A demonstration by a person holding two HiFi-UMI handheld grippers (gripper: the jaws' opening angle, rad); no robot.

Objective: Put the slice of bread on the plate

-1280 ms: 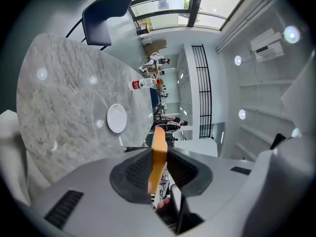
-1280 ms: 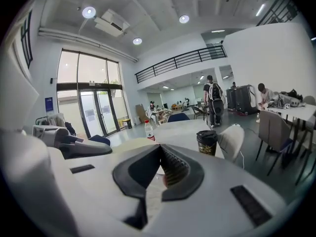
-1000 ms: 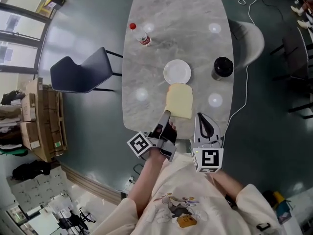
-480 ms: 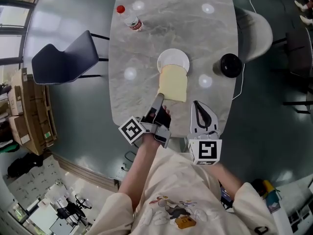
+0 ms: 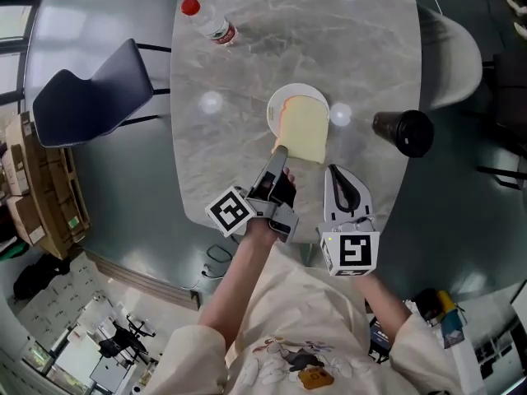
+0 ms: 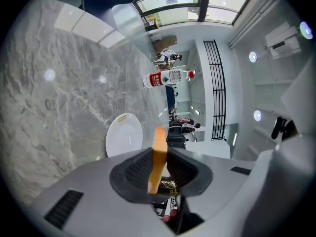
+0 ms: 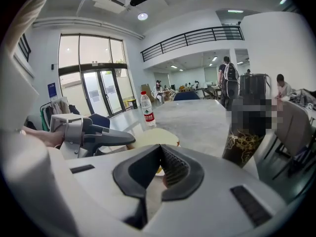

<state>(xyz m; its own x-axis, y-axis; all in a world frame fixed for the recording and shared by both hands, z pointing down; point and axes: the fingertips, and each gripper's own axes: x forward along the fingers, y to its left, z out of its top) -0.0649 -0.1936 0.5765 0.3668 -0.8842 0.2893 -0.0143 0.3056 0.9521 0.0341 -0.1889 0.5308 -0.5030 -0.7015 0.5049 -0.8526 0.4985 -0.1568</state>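
A pale slice of bread [image 5: 304, 130] hangs over the near right part of the white plate [image 5: 277, 105] on the marble table [image 5: 239, 171]. My left gripper [image 5: 281, 150] is shut on the slice's near edge. In the left gripper view the bread [image 6: 158, 154] stands edge-on between the pads, with the plate [image 6: 122, 135] just beyond. My right gripper [image 5: 333, 172] is shut and empty, to the right of the slice near the table's front edge. In the right gripper view the bread [image 7: 152, 138] and the left gripper [image 7: 96, 137] lie to the left.
A water bottle [image 5: 207, 25] with a red cap lies at the table's far left. A black patterned cup [image 5: 403, 131] stands at the right edge. A dark chair [image 5: 86, 93] is left of the table and a white chair [image 5: 454, 56] to the right.
The left gripper has carried the bread forward, from short of the plate to over its near right part. The right gripper moved forward alongside it, still shut.
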